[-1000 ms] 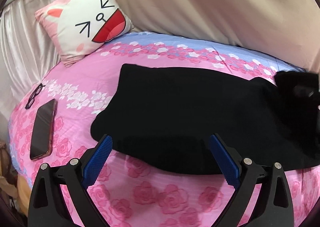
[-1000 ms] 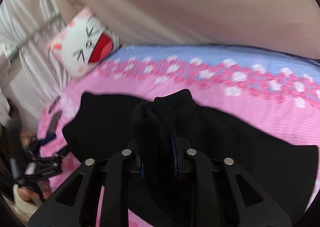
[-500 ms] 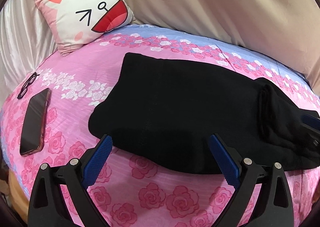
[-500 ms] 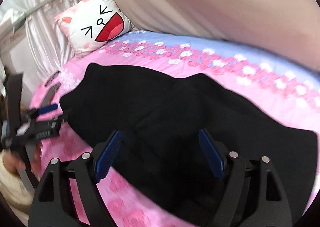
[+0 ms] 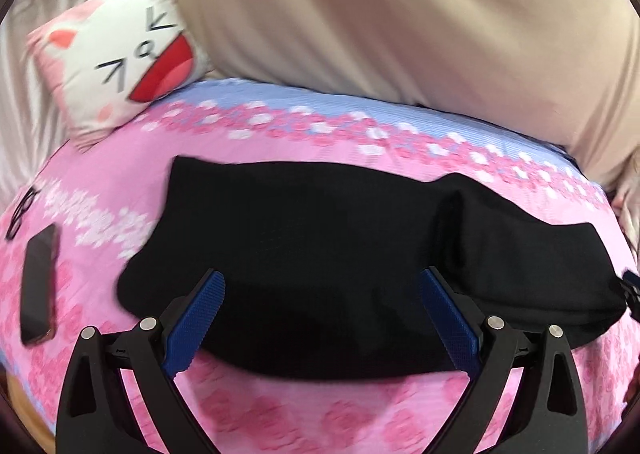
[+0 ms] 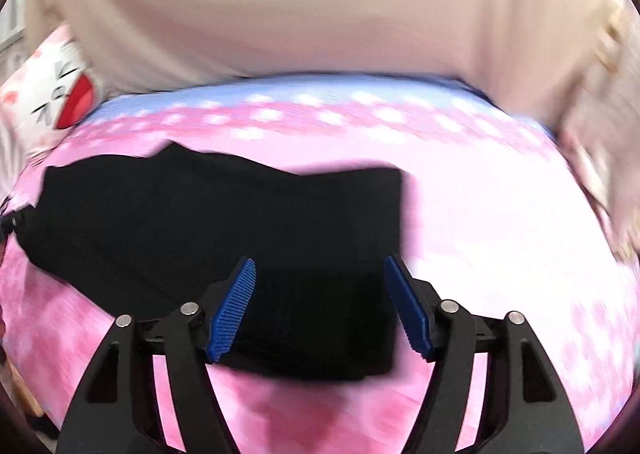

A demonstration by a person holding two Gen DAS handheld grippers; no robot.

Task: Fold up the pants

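Note:
Black pants (image 5: 300,221) lie flat across the pink floral bed sheet (image 5: 280,406), with one end folded over as a thicker layer (image 5: 520,254) on the right. My left gripper (image 5: 320,274) hangs open over the near edge of the pants and holds nothing. In the right wrist view the pants (image 6: 220,213) stretch off to the left. My right gripper (image 6: 320,260) hovers above their near right corner. Its jaws are closing, the cloth showing between the blue pads (image 6: 232,310) but not pinched. This view is blurred by motion.
A cat-face pillow (image 5: 120,53) leans at the back left. On the sheet at the left lie a dark phone (image 5: 38,290) and a pair of glasses (image 5: 20,209). Beige cloth (image 5: 400,33) bounds the far side of the bed. The sheet's near edge is at the bottom.
My right gripper let go of the bunched pants cloth, opened, and swung right along the pants to their other end. The left gripper shifted a little and stayed open.

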